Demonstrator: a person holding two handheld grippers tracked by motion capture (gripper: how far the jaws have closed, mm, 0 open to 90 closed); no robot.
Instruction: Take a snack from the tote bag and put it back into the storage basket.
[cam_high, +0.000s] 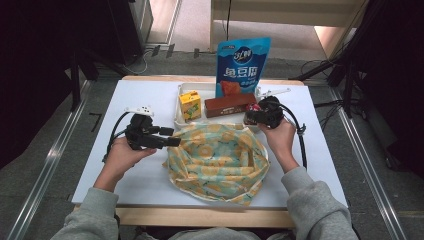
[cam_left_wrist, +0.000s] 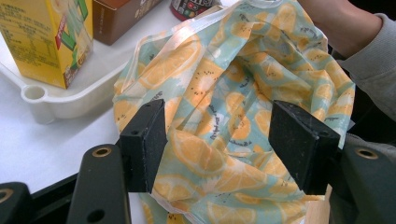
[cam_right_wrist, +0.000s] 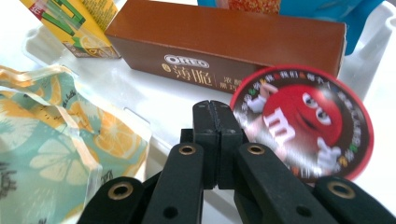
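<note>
Jaws of the right gripper (cam_right_wrist: 217, 122) are pressed flat together with nothing between them, their tips just in front of the round M&M's tin (cam_right_wrist: 306, 126), which sits in the white tray (cam_high: 178, 111) beside the brown Oreo box (cam_right_wrist: 224, 44). To pick the tin up, my judgement is that these jaws must first spread wide enough to clear the lid, then come down over its rim rather than push at it while shut, since a nudge could slide it against the box. The left gripper (cam_left_wrist: 229, 142) has its pads parted, standing either side of a fold of the lemon-print bag (cam_left_wrist: 233, 102) without pinching it; it would do well to close on the near rim and lift it, so the mouth stays wide for whatever is dropped in. The bag lies on the white table (cam_high: 125, 170) just in front of the tray, touching its near edge. Readable writing: "OREO" in white on the brown box with Chinese characters beneath; a red M&M's character with a white "m" on the tin lid, ringed by small characters too blurred to read; large white Chinese characters on the blue snack pouch (cam_high: 242, 67) standing at the back; the yellow drink carton (cam_high: 190, 105) shows green lettering I cannot make out.
</note>
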